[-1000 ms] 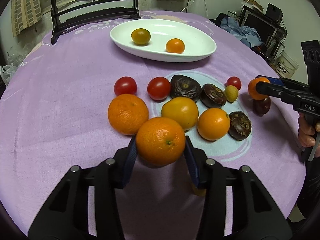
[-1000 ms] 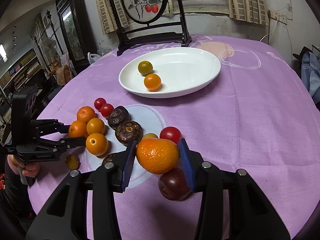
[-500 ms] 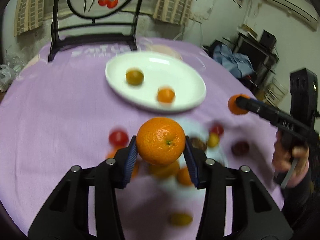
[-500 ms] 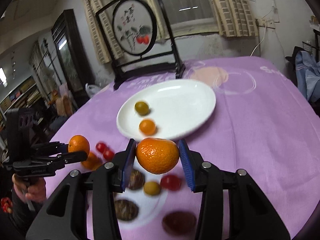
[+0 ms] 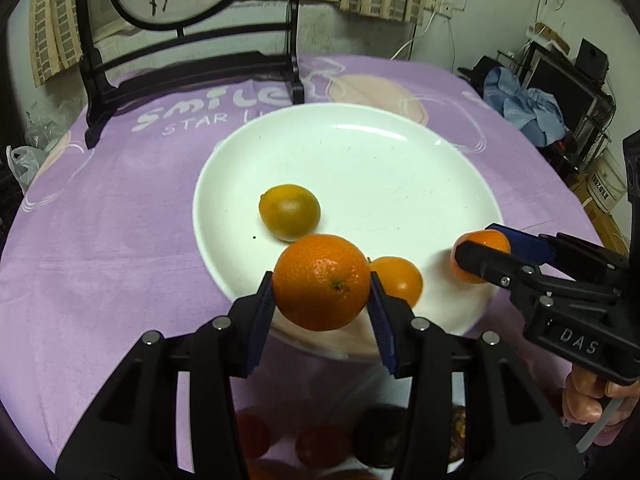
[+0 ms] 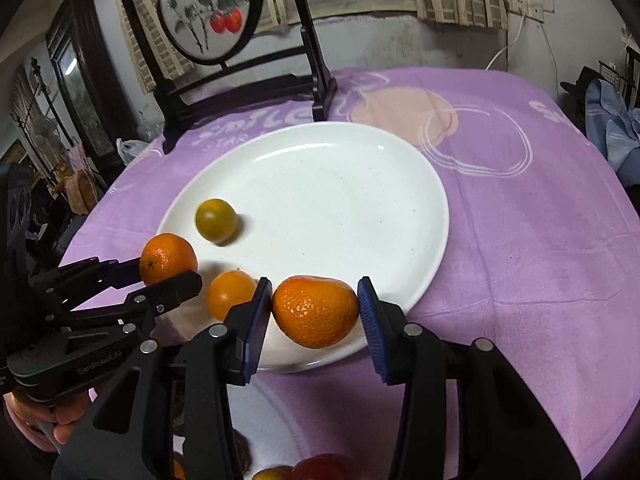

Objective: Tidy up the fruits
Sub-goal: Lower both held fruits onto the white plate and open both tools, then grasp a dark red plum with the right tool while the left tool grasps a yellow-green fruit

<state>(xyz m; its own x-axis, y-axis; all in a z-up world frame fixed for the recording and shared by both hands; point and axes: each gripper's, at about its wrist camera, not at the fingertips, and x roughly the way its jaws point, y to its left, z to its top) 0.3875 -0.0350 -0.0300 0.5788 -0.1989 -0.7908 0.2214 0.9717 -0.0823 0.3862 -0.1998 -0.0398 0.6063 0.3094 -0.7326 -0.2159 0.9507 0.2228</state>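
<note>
My left gripper (image 5: 320,300) is shut on an orange mandarin (image 5: 316,276), held just above the near rim of the white plate (image 5: 380,152). My right gripper (image 6: 316,300) is shut on a second mandarin (image 6: 320,320) over the plate's (image 6: 340,184) near right edge. Each view shows the other gripper beside it: the right gripper (image 5: 480,250) and the left gripper (image 6: 170,268), both holding their fruit. On the plate lie a greenish-yellow citrus (image 5: 289,211) (image 6: 216,220) and a small orange fruit (image 5: 400,280) (image 6: 230,294).
A black wooden stand with a round painted panel (image 5: 192,64) rises on the purple tablecloth (image 5: 100,240) behind the plate. Red tomatoes (image 5: 320,444) and a dark fruit (image 5: 380,436) lie near me, half hidden under the fingers. A hand (image 5: 588,400) holds the right gripper's handle.
Both grippers have carried their mandarins up and forward, from the fruit group near me to the plate's near rim. The loose fruit has dropped to the bottom of the views.
</note>
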